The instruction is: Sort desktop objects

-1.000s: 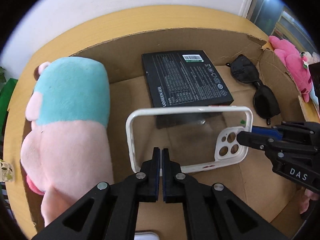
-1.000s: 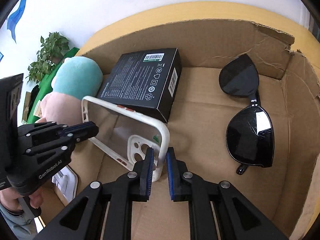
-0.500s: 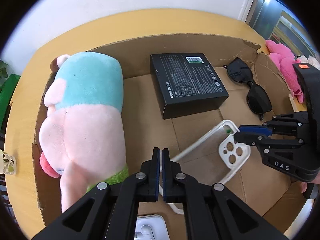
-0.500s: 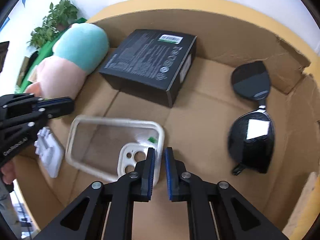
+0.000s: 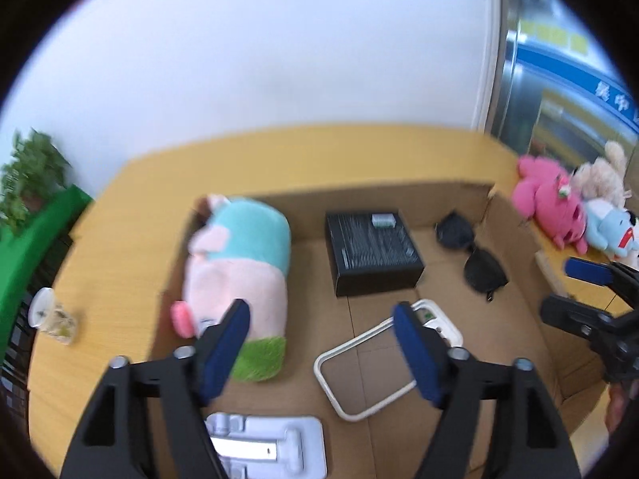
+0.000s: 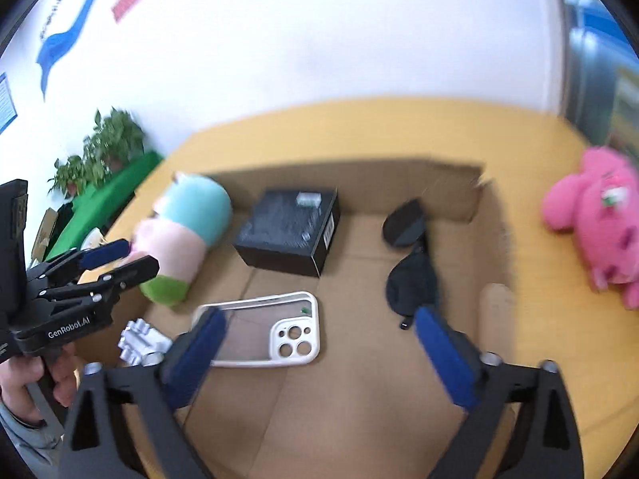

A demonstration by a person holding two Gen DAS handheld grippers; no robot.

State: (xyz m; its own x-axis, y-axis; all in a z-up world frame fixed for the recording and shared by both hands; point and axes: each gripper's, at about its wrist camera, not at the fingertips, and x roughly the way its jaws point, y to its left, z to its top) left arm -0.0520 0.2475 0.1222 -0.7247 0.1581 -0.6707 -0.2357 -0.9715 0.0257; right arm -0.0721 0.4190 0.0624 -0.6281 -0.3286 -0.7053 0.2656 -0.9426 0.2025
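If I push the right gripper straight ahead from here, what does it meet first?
Likely the cardboard box floor between the phone case and the sunglasses; the open right gripper may straddle both. Depth is unclear.

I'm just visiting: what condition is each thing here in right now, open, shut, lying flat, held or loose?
left hand-held gripper: open, holding nothing.
right hand-held gripper: open, holding nothing.
phone case: loose, flat on the box floor, camera cutouts showing.
black product box: shut, resting in the box.
sunglasses: lying loose in the box.
plush toy: lying on its side.
cardboard box: open-topped.
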